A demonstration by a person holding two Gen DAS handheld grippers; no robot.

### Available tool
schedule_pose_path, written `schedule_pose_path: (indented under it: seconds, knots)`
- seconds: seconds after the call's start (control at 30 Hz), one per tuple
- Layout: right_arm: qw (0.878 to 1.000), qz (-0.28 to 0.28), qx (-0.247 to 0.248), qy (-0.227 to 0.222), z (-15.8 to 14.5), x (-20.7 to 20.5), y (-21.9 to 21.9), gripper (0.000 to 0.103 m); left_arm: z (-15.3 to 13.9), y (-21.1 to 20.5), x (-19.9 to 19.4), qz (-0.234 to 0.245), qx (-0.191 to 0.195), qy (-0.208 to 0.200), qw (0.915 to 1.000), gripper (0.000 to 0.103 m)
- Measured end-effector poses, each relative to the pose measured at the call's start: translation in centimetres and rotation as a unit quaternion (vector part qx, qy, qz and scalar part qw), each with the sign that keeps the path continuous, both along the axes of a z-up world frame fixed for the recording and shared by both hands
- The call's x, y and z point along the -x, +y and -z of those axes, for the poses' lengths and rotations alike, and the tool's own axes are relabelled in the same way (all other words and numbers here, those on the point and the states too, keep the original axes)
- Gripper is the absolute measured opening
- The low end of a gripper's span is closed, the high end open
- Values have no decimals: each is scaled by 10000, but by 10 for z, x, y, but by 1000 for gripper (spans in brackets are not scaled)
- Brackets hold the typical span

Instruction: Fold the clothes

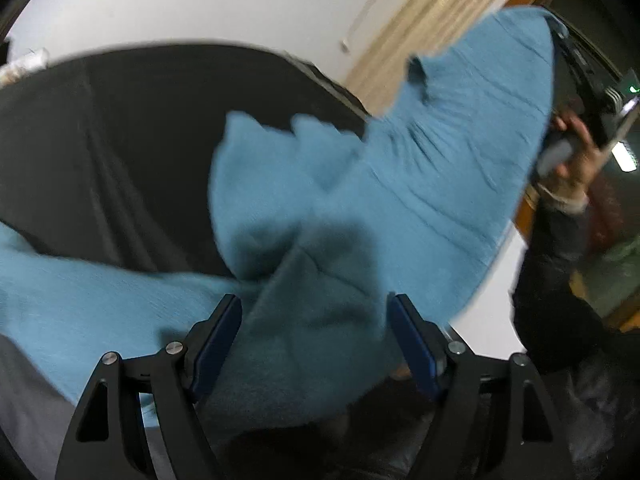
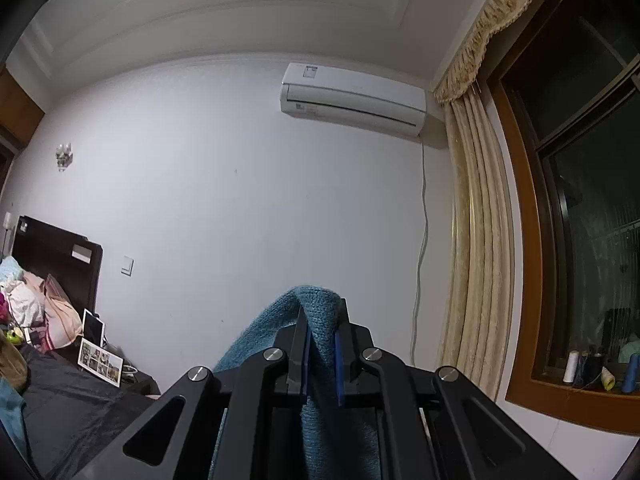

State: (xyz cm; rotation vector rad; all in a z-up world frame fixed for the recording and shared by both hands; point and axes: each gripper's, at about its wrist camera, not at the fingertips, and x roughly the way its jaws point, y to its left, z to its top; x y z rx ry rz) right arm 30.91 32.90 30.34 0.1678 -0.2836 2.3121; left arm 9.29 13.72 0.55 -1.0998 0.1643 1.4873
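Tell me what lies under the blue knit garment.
Under the blue knit garment a black sheet shows on the left. Whatever sits beneath the bunched middle is covered; the left hand-held gripper stands open over it.

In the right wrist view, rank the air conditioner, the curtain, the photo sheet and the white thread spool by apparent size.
1. curtain
2. air conditioner
3. photo sheet
4. white thread spool
Distance from the camera differs, so this reflects apparent size only.

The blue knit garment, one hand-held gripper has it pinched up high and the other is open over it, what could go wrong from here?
1. The right hand-held gripper pinches only a narrow fold of the blue knit garment; its hanging weight might pull it free.
2. The left hand-held gripper is open over bunched layers, so closing could grab several at once.
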Motion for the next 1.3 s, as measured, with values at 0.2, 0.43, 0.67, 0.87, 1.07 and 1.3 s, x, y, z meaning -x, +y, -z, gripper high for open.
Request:
schedule_pose_path:
  seconds: [0.2, 0.43, 0.67, 0.87, 1.07, 1.3]
  knots:
    - [10000, -31, -81, 6, 3, 4, -4, 10, 21, 12, -22, 67, 417, 305, 9986, 29]
    - [9996, 244, -146, 71, 2, 0, 2, 10, -29, -6, -24, -811, -146, 1068, 9909, 15]
    - [9970, 711, -114, 299, -1, -12, 21, 10, -144, -69, -17, -2259, -1384, 2234, 9380, 12]
    - [9943, 796, -109, 708, -10, -33, 19, 10, -232, -115, -34, -3168, -2235, 2929, 8740, 11]
    - [9870, 817, -529, 1280, -32, -65, -10, 9, -298, -162, -87, -3484, -3022, 3620, 8101, 6]
    - [9744, 731, -866, 1941, -62, -105, -43, 9, -343, -204, -132, -3766, -3483, 4206, 7483, 6]
